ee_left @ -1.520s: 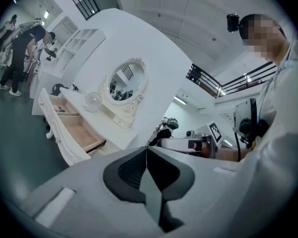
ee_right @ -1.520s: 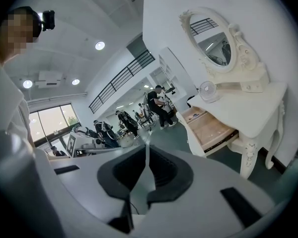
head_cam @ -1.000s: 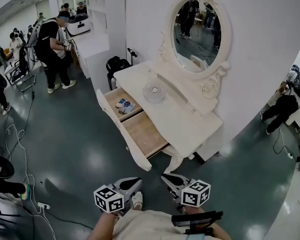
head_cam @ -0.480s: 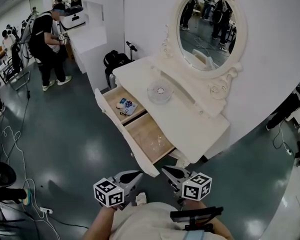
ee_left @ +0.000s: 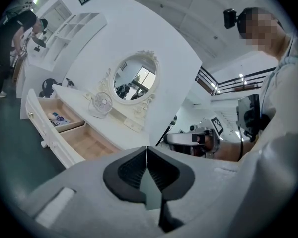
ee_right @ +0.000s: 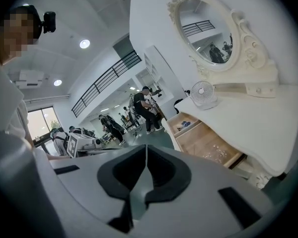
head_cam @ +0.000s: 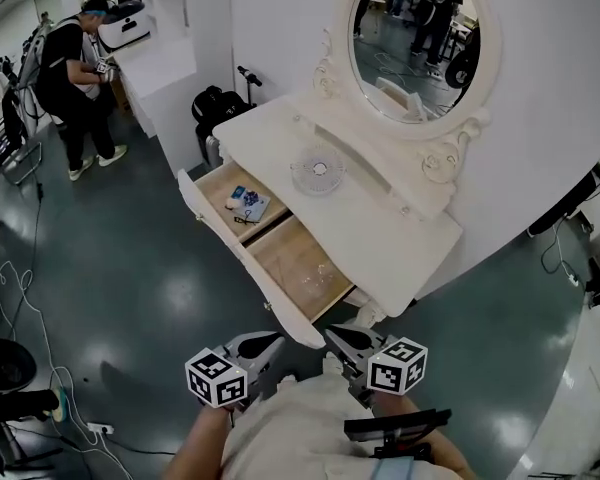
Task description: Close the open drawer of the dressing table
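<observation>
The open drawer [head_cam: 242,258] has drawn nearer in the frame.
Approach step: left hand-held gripper [head_cam: 276,339] and right hand-held gripper [head_cam: 330,332], lower centre, jaws together and empty; next, push its front in.

We've got both grippers low and near, side by side. Left gripper [head_cam: 271,343] and right gripper [head_cam: 333,335]: jaws pressed together, nothing between them, tips aimed far and angled toward each other.

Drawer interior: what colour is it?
Light wood brown inside the drawer; the head view shows it best.
</observation>
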Demonstrator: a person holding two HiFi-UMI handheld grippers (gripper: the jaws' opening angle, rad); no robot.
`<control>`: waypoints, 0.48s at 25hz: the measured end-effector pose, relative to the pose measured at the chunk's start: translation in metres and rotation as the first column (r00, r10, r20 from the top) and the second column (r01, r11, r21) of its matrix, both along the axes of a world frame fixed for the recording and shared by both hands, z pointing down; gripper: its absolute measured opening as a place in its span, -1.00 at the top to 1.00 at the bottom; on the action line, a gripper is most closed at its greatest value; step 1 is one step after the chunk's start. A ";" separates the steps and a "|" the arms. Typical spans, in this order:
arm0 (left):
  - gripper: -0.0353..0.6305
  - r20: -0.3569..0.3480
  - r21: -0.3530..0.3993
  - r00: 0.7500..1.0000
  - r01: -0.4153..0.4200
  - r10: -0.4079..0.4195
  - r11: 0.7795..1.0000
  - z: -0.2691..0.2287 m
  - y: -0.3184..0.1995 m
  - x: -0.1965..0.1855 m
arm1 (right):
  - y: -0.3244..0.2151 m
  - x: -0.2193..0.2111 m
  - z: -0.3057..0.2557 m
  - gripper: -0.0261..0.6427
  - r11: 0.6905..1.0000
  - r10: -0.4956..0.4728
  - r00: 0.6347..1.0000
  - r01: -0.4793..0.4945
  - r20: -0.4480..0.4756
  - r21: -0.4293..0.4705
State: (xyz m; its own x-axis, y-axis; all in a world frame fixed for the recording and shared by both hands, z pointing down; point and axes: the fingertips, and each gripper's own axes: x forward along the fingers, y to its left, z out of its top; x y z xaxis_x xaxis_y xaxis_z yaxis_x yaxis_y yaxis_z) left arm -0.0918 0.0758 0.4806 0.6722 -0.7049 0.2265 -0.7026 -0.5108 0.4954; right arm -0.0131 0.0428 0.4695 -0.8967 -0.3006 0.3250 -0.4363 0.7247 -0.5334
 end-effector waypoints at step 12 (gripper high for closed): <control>0.87 -0.010 -0.015 1.000 -0.022 0.022 1.000 0.006 -0.014 0.001 | -0.014 -0.002 0.005 0.87 0.999 0.014 1.000 -0.015 -0.016 -0.029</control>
State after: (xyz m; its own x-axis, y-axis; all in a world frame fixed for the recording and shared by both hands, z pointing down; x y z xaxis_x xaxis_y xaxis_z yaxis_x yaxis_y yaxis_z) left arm -0.0905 0.0621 0.4868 0.6895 -0.6866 0.2305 -0.6865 -0.5182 0.5100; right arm -0.0156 0.0292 0.4741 -0.8869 -0.3034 0.3483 -0.4552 0.7022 -0.5474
